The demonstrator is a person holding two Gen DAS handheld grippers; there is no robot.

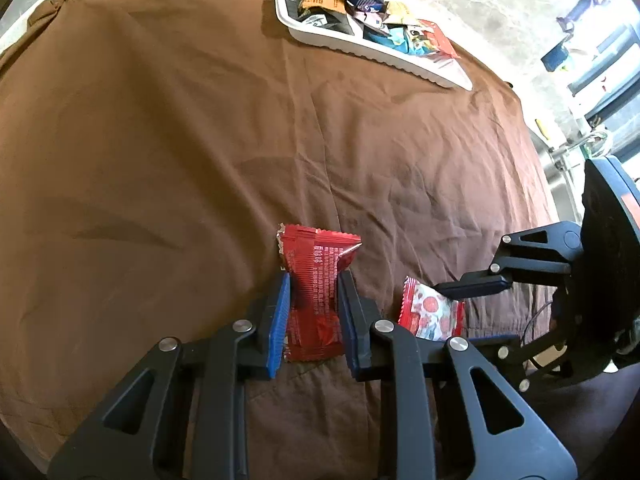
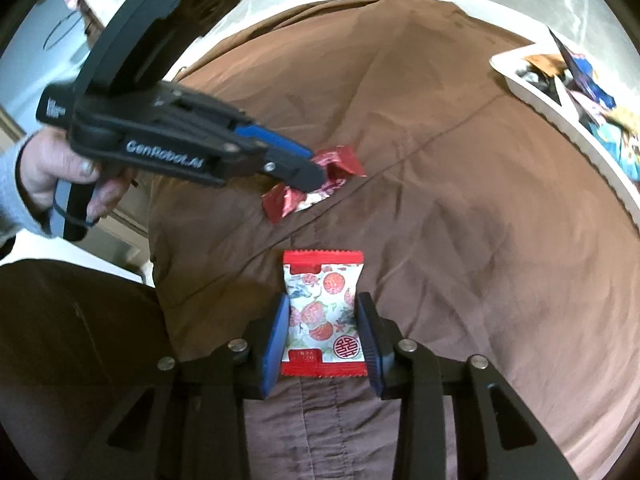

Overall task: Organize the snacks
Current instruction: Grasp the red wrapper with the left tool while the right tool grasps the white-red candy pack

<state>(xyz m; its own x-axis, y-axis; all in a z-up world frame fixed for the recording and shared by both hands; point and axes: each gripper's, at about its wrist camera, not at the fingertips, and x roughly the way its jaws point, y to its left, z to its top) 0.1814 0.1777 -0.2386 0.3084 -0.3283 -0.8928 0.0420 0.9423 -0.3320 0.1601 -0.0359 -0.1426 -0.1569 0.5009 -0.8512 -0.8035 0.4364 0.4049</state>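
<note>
Both pinching: left gripper (image 1: 313,312) red packet (image 1: 316,292); right gripper (image 2: 323,336) seemingly floral packet (image 2: 324,312).

claw (image 2: 310,178): black, blue pads, silver screws | marking: GenRobot.AI | sleeve (image 2: 10,196): grey

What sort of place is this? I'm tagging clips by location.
Probably a home kitchen or dining area: a table under a brown cloth, a white tray of snacks, and a marble-look floor.

Tabletop (image 1: 24,36) draped in brown cloth (image 1: 180,140), bearing white tray (image 1: 384,56) of snacks, red packet (image 1: 316,300), floral packet (image 2: 324,320).
</note>
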